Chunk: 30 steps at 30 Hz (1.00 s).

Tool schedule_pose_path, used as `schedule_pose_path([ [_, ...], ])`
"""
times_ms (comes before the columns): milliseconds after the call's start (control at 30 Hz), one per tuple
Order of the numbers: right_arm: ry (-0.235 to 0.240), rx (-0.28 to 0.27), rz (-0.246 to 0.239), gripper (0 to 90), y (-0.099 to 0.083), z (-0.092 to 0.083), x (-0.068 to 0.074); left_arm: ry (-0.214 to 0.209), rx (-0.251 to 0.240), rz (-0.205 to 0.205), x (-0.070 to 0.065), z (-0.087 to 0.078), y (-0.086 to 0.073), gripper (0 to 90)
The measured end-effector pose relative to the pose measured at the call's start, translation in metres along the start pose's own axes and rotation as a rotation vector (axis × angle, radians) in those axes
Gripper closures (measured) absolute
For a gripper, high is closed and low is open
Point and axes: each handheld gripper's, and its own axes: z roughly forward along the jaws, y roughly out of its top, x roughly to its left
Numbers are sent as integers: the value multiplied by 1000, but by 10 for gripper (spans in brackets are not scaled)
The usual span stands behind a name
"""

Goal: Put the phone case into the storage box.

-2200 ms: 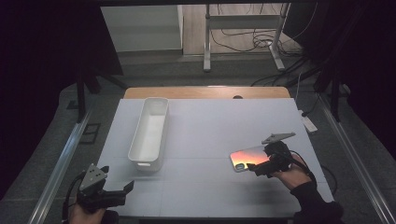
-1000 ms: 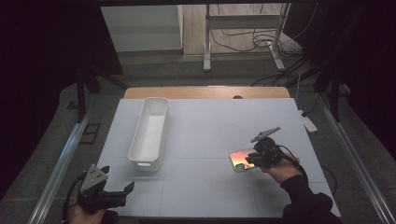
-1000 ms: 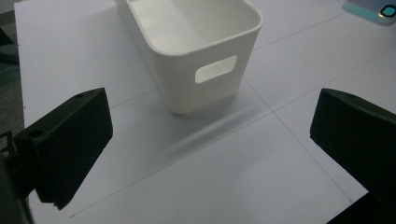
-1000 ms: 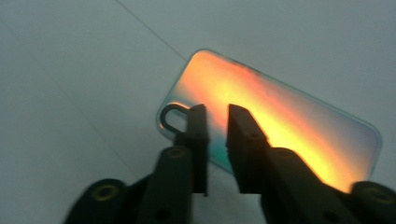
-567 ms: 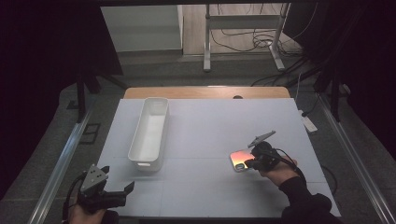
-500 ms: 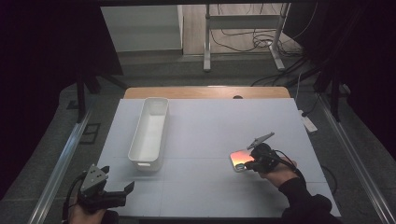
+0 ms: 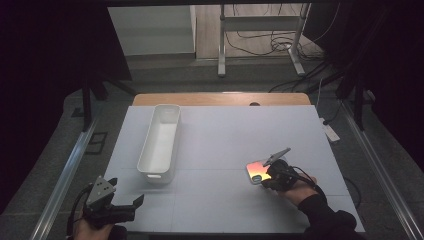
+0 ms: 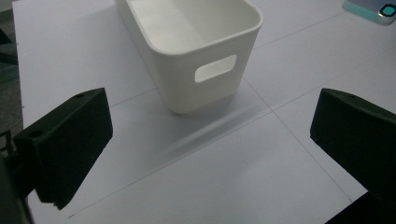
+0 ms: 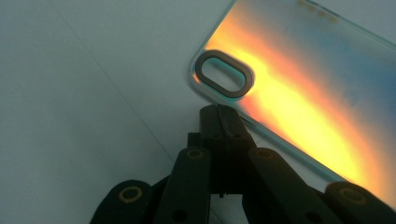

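Dark room, pale counter [image 7: 225, 150]. Phone case [image 7: 257, 171] lies lower right of centre in the high view: clear, glossy, orange-to-blue sheen, oval camera cutout. Right gripper [image 9: 223, 122] has its jaws together at the case's edge; whether they pinch it I cannot tell. Left gripper [image 8: 210, 154], jaws apart, near the white bin [image 8: 196, 42]. Advice: catch the rim squarely, lift slowly.

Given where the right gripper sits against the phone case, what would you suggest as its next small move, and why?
Probably a short, gentle lift. The right gripper has its jaws shut at the long edge of the phone case, near the camera cutout, and the case seems to lie flat on the table. Raising that edge slightly would show whether the grip holds before carrying it, perhaps toward the white bin.
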Motion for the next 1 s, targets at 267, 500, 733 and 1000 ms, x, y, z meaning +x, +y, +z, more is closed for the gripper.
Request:
schedule_pose_path([
  [267, 2, 18, -9, 892, 3, 6, 0, -1, 2, 0, -1, 0, 0, 0],
  [500, 7, 6, -6, 892, 9, 10, -2, 1, 7, 5, -1, 1, 1, 0],
  [733, 22, -7, 1, 892, 17, 15, -7, 2, 9, 5, -1, 1, 1, 0],
  [1000, 21, -20, 3, 892, 27, 20, -11, 3, 11, 4, -1, 2, 1, 0],
])
